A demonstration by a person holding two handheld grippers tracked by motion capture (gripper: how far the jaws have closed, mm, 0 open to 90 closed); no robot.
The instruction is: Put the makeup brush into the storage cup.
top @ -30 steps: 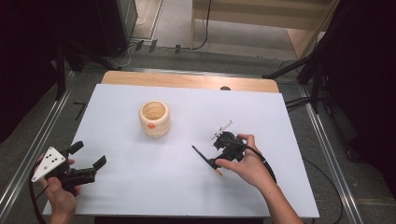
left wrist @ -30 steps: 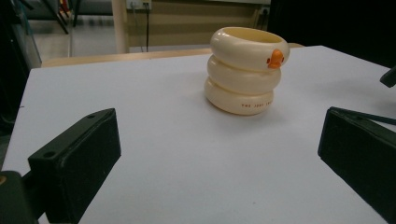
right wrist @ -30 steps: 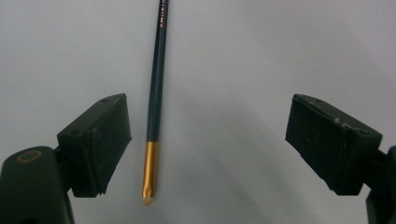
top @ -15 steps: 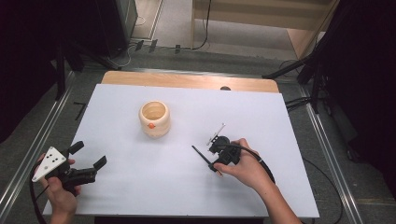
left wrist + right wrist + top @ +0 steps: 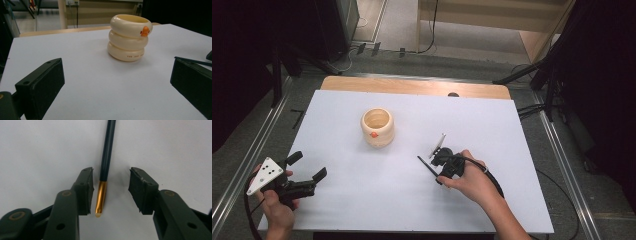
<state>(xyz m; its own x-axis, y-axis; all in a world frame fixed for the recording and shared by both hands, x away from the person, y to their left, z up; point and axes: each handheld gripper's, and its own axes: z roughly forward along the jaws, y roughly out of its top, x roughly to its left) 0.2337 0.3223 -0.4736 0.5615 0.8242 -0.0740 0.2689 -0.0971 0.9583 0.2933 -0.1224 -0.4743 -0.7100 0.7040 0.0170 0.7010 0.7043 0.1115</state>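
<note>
Here I'm holding the right hand-held gripper (image 5: 111, 192), jaws apart, astride the pen (image 5: 106, 160) lying on the desk (image 5: 377, 200); its long axis is running straight ahead between them, gold end nearest.

Lab: stands (image 5: 287, 60), cables (image 5: 432, 30), metal-framed table (image 5: 522, 150).

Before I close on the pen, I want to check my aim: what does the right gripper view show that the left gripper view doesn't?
Right gripper view: the pen's gold tip lies between the open right tongs, close to one jaw. Left gripper view: the cream duck-beak ringed cup stands upright beyond the open left tongs. Both: the white table sheet and the pen's dark shaft.
</note>
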